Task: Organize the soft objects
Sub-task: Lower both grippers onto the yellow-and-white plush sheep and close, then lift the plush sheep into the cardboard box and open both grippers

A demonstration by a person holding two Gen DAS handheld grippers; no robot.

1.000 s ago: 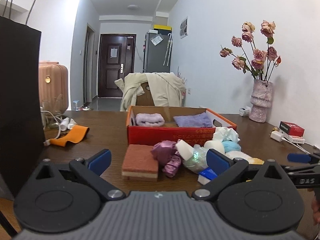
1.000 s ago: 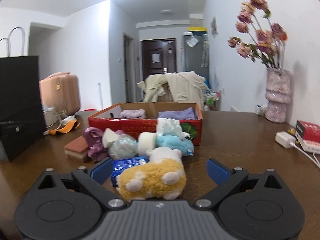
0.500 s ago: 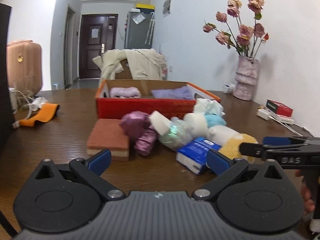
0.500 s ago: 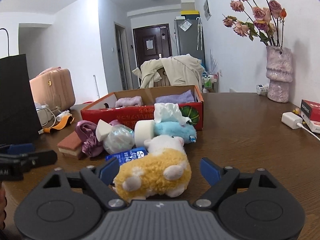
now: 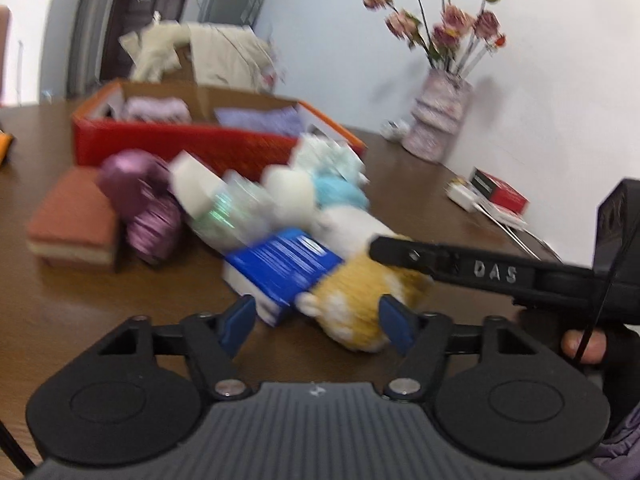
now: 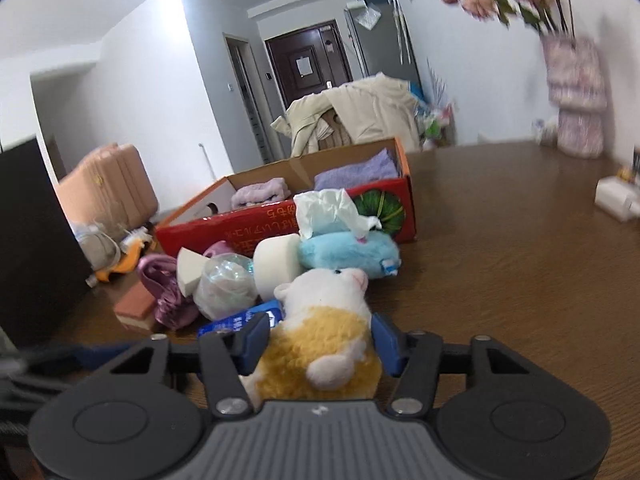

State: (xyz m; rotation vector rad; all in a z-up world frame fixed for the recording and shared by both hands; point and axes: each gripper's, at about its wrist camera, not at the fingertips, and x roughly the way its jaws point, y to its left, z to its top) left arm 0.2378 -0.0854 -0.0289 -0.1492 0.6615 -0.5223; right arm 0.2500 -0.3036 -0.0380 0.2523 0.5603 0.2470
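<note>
A yellow-and-white plush toy [image 6: 320, 344] lies at the near end of a heap of soft things on the brown table. My right gripper [image 6: 320, 340] is closing, and its blue pads press the toy's sides. In the blurred left wrist view my left gripper [image 5: 316, 320] is closing too. A corner of a blue tissue pack [image 5: 280, 264] and the plush toy [image 5: 360, 296] lie between its jaws, and no pad presses on either. One of the right gripper's fingers [image 5: 460, 268] reaches over the toy from the right. Behind the heap stands a red box [image 6: 280, 220] holding folded cloths.
The heap also holds a blue plush [image 6: 348, 252], a white roll [image 6: 276, 264], a clear bag [image 6: 224, 288], a purple bag [image 5: 148, 204] and a brown sponge [image 5: 72, 224]. A vase of flowers [image 5: 436, 120] and a charger [image 6: 616, 196] sit at the right, a black bag [image 6: 32, 240] at the left.
Both grippers moved forward and down to the heap, and both narrowed their jaws. The right jaws came in onto the plush toy. The left view swung right, toward the tissue pack.
</note>
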